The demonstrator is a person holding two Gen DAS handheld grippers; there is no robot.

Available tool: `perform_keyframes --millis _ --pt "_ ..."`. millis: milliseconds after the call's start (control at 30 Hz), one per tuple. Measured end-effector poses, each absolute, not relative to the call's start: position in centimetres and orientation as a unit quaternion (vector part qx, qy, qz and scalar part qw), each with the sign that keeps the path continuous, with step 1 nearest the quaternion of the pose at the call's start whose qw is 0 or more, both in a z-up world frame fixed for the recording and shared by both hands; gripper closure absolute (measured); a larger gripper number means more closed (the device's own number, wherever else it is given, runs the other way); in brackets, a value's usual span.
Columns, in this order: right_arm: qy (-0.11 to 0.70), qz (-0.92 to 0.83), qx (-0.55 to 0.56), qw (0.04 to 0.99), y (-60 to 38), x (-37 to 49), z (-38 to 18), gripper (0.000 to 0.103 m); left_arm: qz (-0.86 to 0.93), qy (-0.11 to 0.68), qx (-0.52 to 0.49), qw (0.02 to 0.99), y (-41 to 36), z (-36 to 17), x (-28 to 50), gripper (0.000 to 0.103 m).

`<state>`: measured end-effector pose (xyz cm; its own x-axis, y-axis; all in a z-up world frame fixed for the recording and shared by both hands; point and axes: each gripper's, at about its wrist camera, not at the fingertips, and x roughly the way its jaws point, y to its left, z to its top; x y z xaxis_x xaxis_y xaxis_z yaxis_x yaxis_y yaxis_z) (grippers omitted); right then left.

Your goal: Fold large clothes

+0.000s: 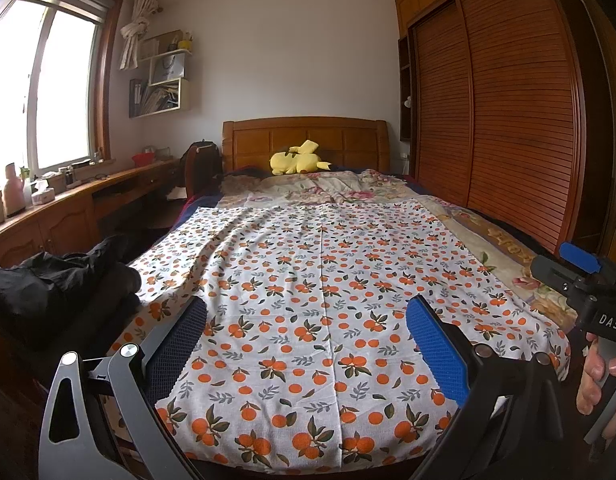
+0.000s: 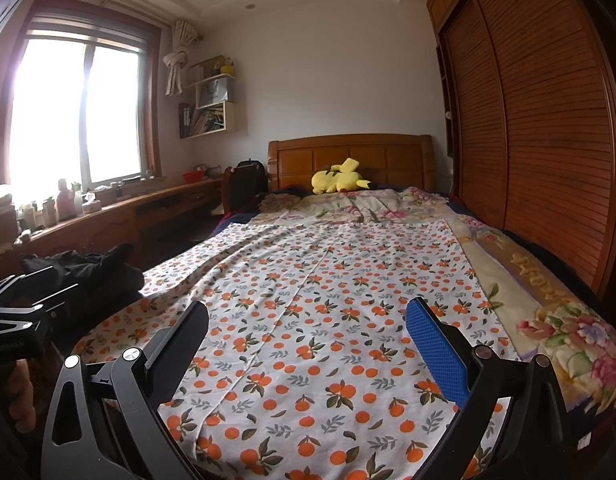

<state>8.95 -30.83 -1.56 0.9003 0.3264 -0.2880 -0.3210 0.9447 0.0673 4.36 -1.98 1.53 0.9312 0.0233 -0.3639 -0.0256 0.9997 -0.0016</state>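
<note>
A large white cloth printed with oranges (image 1: 316, 300) lies spread flat over the bed, its near edge at the foot; it also fills the right wrist view (image 2: 328, 320). My left gripper (image 1: 308, 312) is open and empty, held above the cloth's near end. My right gripper (image 2: 308, 312) is open and empty, also above the near end, further right. The right gripper's body (image 1: 580, 280) shows at the right edge of the left wrist view, held by a hand. The left gripper's body (image 2: 19, 320) shows at the left edge of the right wrist view.
A floral quilt (image 1: 328, 188) lies under the cloth, with a yellow plush toy (image 1: 295, 160) by the wooden headboard (image 1: 308, 136). A wardrobe (image 1: 508, 120) runs along the right. A desk (image 1: 67, 200) and dark clothing (image 1: 47, 284) are at the left.
</note>
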Motion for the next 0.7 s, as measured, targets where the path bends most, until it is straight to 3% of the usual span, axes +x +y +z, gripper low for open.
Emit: perform_keyframes --millis 700 --pt "0.149 0.166 0.010 0.975 -30.65 8.89 -1.68 0.008 0.010 0.183 -0.001 0.983 -2.07 1.49 4.37 0.002"
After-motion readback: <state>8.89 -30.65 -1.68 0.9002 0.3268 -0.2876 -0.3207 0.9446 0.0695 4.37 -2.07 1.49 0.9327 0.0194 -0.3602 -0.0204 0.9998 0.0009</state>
